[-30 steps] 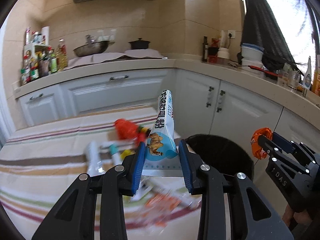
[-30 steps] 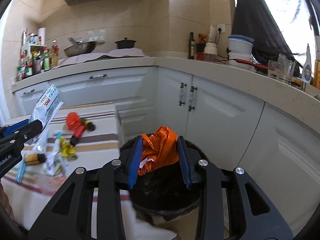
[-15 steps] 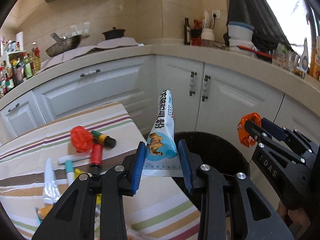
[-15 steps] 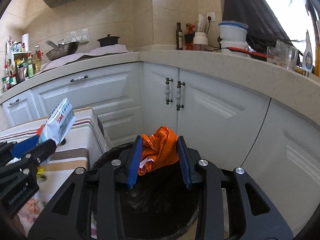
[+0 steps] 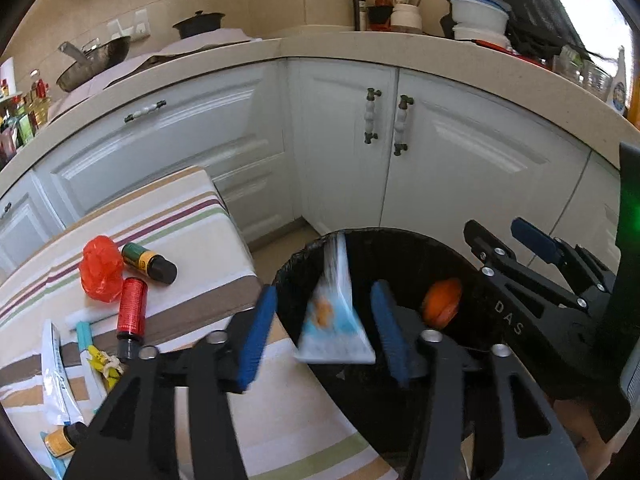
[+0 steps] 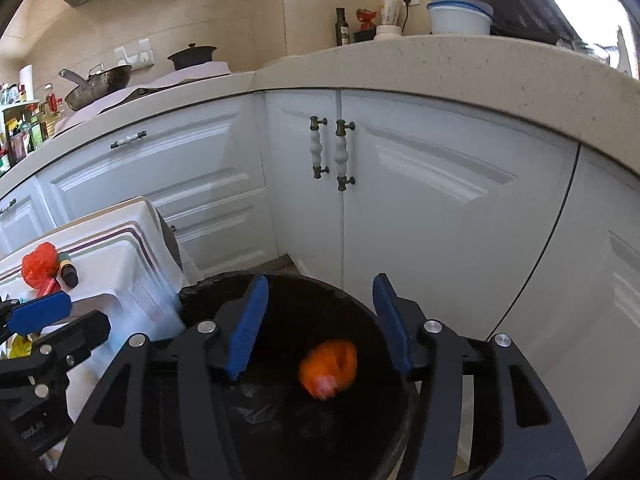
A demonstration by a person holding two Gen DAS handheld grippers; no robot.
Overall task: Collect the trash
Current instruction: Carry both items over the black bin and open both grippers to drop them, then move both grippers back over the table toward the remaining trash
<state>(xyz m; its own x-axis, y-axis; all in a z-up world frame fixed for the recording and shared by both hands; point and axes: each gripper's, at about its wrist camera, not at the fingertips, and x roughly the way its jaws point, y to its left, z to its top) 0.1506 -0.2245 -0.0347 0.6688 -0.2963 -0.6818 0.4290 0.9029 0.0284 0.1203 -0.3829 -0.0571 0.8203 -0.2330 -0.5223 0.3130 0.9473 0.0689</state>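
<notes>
"DAS" on the right gripper (image 5: 516, 244) (white letters)

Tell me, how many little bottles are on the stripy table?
3. A dark bottle lies beside the red bag, a red bottle just below it, and an orange one at the table's near edge. Wrappers may hide more.

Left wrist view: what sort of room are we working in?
A home kitchen, most likely: a wok and pot on the counter, white cabinets below it, bottles at the far left.

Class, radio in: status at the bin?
Left gripper, right gripper open. Snack packet, orange wrapper dropping into bin. Nothing blocking.
</notes>
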